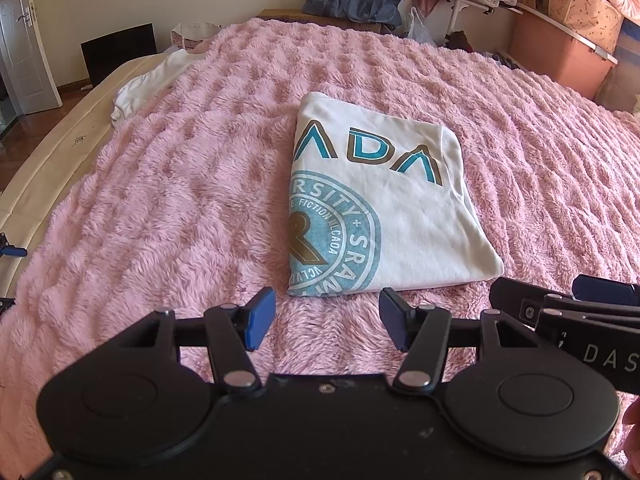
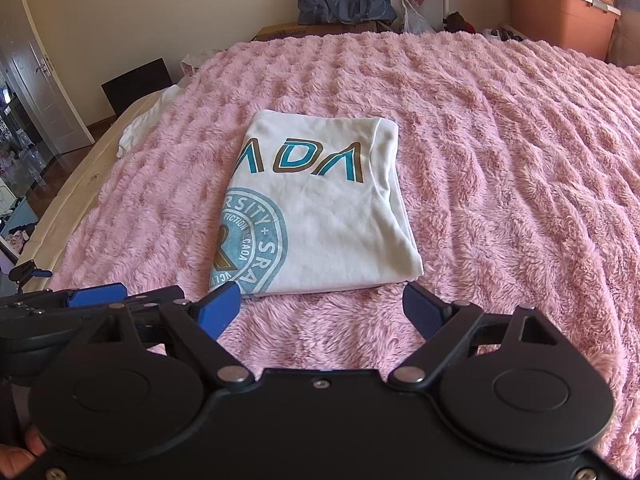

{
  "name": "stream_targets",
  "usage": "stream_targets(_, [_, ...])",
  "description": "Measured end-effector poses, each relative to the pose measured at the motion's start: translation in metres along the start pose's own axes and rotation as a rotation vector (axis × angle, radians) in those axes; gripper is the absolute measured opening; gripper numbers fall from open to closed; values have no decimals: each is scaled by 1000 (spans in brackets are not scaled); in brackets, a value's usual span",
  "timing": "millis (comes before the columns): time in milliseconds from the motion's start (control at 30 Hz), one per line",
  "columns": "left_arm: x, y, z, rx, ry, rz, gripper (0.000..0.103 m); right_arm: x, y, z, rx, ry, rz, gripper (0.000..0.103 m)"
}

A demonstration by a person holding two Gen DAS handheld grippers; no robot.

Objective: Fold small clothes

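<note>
white printed T-shirt (image 1: 380, 200), folded flat, on pink blanket (image 1: 160, 200)

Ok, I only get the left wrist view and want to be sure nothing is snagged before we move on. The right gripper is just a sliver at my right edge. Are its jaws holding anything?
Observer: No. The right gripper has its jaws wide apart, with only pink blanket showing between them.
Operator: Where does it sit relative to the shirt?
Observer: Just short of the near edge of the folded T-shirt. Its jaws span about the shirt's width. The pad nearest the printed corner overlaps it in the picture, so I cannot tell whether it touches there.
</note>
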State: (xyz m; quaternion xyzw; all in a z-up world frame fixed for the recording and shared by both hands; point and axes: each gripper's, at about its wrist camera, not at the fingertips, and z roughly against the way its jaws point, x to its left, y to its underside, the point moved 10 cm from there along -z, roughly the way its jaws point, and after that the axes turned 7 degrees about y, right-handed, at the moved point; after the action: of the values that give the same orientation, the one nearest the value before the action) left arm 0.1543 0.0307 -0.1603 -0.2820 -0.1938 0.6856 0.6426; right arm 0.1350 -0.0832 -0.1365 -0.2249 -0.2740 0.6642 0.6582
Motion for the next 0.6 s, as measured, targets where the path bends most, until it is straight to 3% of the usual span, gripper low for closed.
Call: stream_targets(600, [0,0,0,0,-3,-3,61,0,1,2,-1,5,5,89])
